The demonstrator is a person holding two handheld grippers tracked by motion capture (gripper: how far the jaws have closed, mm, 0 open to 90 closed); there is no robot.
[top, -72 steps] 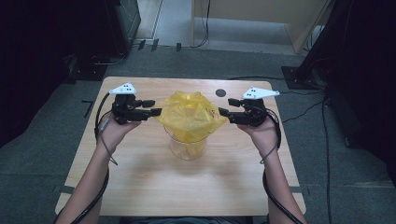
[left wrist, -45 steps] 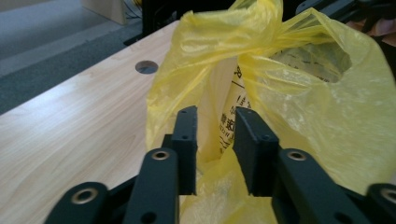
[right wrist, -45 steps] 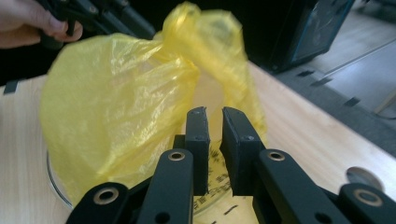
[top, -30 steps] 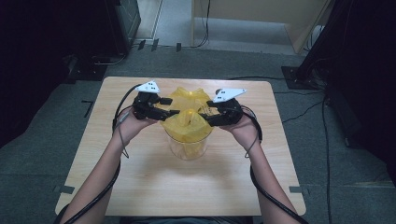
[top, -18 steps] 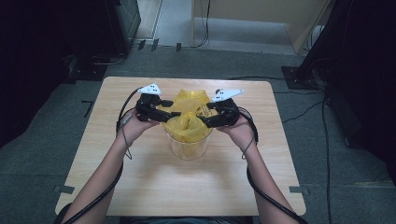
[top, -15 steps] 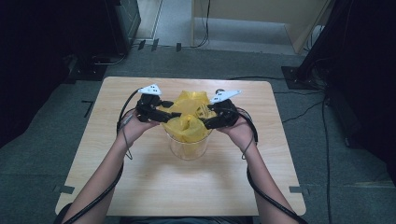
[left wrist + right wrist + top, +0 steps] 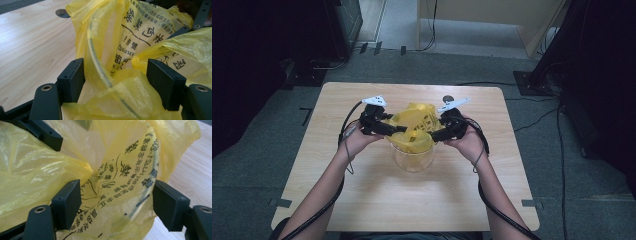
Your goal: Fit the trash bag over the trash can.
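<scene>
- Left gripper: its jaws stand apart, with a fold of the yellow bag and the clear rim of the container running up between them. Film bulges into the gap, but neither pad presses it flat, so this reads as open around the bag, not clamped on it.
- Right gripper: likewise spread, with the printed face of the bag lying between and just ahead of the jaws. Whether the pads touch the film I cannot tell.
- Just beyond each pair of jaws, the bag mouth is bunched inward over the container. My judgement is that both grippers come at it from opposite sides so that the loose film is gathered or tucked evenly at the rim.
- In the high view, the container stands on the bench directly below and between the two grippers, and the bag hangs down inside it.
- Hard to make out: the bag's contents, if any, are hidden by crumpled film. The printing is folded and only partly legible, and the container's base is blurred.
- Beyond the jaws, a dark round hole shows in the bench top.
</scene>
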